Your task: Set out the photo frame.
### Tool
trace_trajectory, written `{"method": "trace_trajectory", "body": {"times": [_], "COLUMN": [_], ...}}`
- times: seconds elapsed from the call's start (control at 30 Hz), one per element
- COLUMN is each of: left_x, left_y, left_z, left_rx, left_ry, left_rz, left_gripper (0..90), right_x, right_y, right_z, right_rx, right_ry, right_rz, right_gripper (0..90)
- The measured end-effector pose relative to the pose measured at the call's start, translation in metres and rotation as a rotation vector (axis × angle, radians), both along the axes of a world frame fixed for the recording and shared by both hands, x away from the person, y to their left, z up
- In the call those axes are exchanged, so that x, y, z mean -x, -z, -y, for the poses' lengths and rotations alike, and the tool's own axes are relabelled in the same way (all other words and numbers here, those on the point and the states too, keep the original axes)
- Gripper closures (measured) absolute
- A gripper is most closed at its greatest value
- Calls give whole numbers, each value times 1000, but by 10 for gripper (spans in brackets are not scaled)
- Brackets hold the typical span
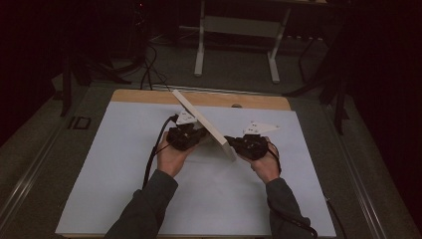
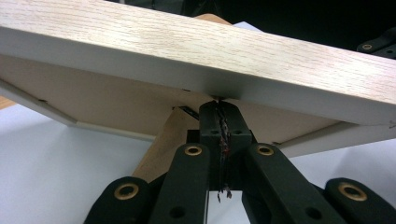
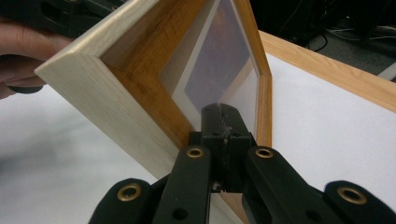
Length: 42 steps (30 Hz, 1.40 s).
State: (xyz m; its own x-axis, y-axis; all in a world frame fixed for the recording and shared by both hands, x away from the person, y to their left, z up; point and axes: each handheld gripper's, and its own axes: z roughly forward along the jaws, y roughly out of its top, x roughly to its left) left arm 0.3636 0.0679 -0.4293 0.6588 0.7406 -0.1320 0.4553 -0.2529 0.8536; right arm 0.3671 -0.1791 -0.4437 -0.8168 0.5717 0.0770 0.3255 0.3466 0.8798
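A light wooden picture frame (image 1: 204,124) stands tilted on edge on the white sheet (image 1: 119,169), between my two grippers. My left gripper (image 1: 199,135) is at the frame's back, jaws shut. In the left gripper view its tip (image 2: 219,105) presses against the back board under the frame's rail (image 2: 187,42), beside the wooden prop leg (image 2: 163,144). My right gripper (image 1: 229,140) is shut at the frame's near lower corner. In the right gripper view its tip (image 3: 223,112) rests on the inner front edge of the frame (image 3: 116,93), below the glass (image 3: 219,65). I see nothing held between either pair of jaws.
The white sheet covers a wooden tabletop whose bare strip (image 1: 149,96) shows at the far edge. Beyond it stand the white legs of another table (image 1: 199,50), and black cables (image 1: 147,69) lie on the dark floor. A hand (image 3: 18,56) appears behind the frame.
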Motion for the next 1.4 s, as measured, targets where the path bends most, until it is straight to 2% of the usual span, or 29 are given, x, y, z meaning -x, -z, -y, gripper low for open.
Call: {"method": "trace_trajectory", "body": {"times": [0.63, 0.97, 1.4], "left_x": [-6, -7, -7], "left_y": [0, -1, -1], "left_z": [-6, -7, -5], "left_rx": [9, -21, -26], "left_ry": [14, 21, 15], "left_rz": [-8, 4, 4], "left_gripper": [900, 900, 900], "right_x": [6, 9, 12], "right_y": [-3, -5, -5], "right_z": [-8, -14, -23], "right_rx": [10, 21, 22], "right_ry": [-52, -83, -109], "right_rz": [20, 28, 31], "right_gripper": [900, 900, 900]}}
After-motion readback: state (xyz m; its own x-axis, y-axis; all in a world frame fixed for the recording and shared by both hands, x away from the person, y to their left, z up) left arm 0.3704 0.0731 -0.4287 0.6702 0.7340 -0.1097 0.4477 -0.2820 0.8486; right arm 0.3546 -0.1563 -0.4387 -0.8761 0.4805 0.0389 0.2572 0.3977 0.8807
